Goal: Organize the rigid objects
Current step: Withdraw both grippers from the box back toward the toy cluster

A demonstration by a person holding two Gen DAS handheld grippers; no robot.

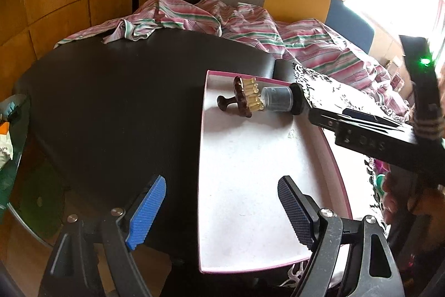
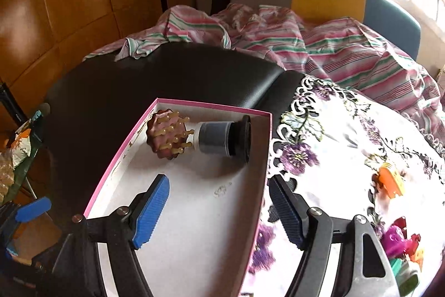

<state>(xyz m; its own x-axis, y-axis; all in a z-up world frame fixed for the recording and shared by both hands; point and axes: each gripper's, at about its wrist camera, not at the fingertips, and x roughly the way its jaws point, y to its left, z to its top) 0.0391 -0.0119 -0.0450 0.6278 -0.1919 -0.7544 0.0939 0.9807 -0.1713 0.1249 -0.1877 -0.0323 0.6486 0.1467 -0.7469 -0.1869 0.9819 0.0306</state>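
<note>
Pink-rimmed cardboard box (image 2: pixel 262 146) holds knobbly brush (image 2: pixel 167 134) touching grey cylinder (image 2: pixel 215 139).

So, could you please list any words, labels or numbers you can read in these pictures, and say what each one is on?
No text reads with certainty.
Embossed marks on the black body of the right gripper, seen from the left wrist: roughly "OAS", blurred, uncertain.
Faint gold marks along the inner wall of the pink-rimmed box: too small to read.
Grey jar and massage brush: no label visible.
</note>
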